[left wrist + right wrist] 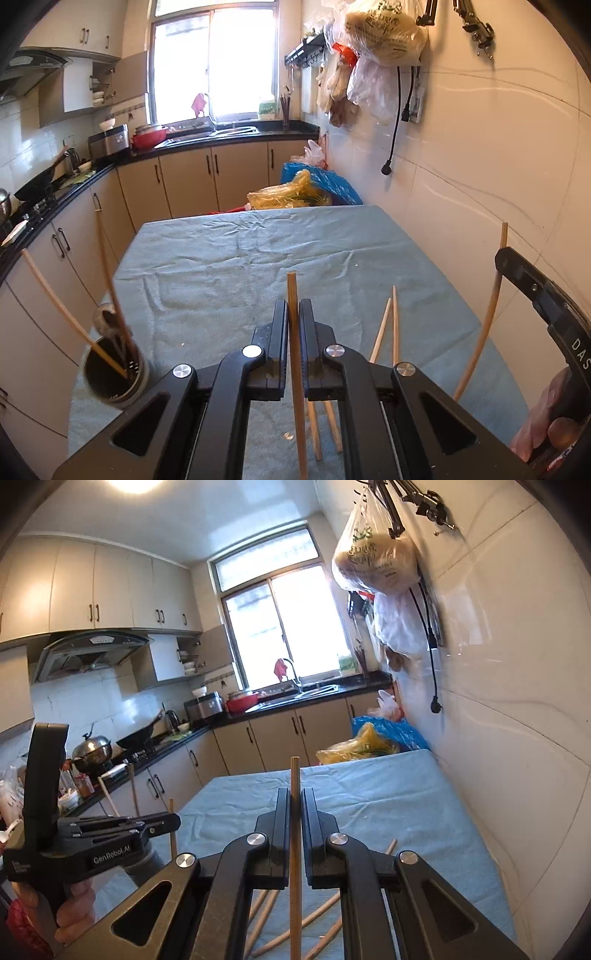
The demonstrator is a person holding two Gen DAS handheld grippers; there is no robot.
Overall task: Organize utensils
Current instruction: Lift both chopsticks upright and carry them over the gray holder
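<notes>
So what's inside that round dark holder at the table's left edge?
Inside the round dark utensil holder: two wooden chopsticks leaning out, plus a spoon-like utensil. Its bottom is hidden.

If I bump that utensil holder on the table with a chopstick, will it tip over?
Possibly. The utensil holder sits near the table's left edge on wrinkled cloth, and two chopsticks lean far out, adding leverage. It looks like metal and fairly wide, so a light bump probably only nudges it.

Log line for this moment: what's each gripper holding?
left gripper: shut on chopstick | right gripper: shut on second chopstick | holder: two chopsticks in | loose chopsticks on cloth
</notes>
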